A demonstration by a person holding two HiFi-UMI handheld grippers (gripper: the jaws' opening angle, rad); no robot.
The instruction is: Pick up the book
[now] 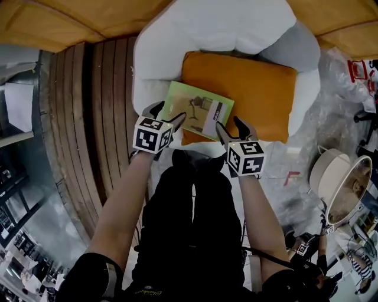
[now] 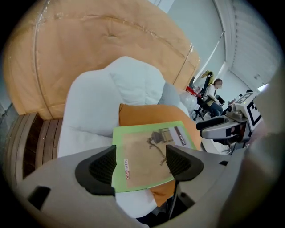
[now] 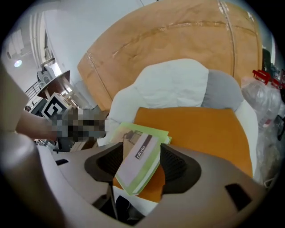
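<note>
- The book [image 1: 198,110] has a green border and a tan cover with a small drawing. It lies flat and skewed on the near left corner of an orange cushion [image 1: 254,94], and its left part hangs out over the white bedding [image 1: 147,88] beside it.
- In the right gripper view the book [image 3: 140,153] shows a pale band with print down one side, and its near corner points back toward the person.
- The left gripper [image 1: 167,113] is at the book's left corner with its jaws apart. In its own view the book [image 2: 149,153] shows in the gap between the two dark pads [image 2: 104,164], and neither pad presses on it.
- The right gripper [image 1: 231,128] is at the book's near right edge, also spread. In its own view the jaws stand either side of the book's corner without clamping it.
- Each gripper carries its marker cube [image 1: 152,134] just behind the jaws, and the person's bare forearms run back from them.
- The person's legs in black trousers [image 1: 195,218] are right up against the near edge of the bedding.
- Behind the cushion there is a plump white pillow [image 1: 218,29], with a grey one [image 1: 295,44] at its right.
- An orange padded backrest [image 1: 59,17] curves round behind the pillows.
- Wooden slats [image 1: 88,118] run along the left, and crumpled clear plastic [image 1: 331,112] lies on the right.
- Far off in the left gripper view, someone sits on a chair [image 2: 213,95].
</note>
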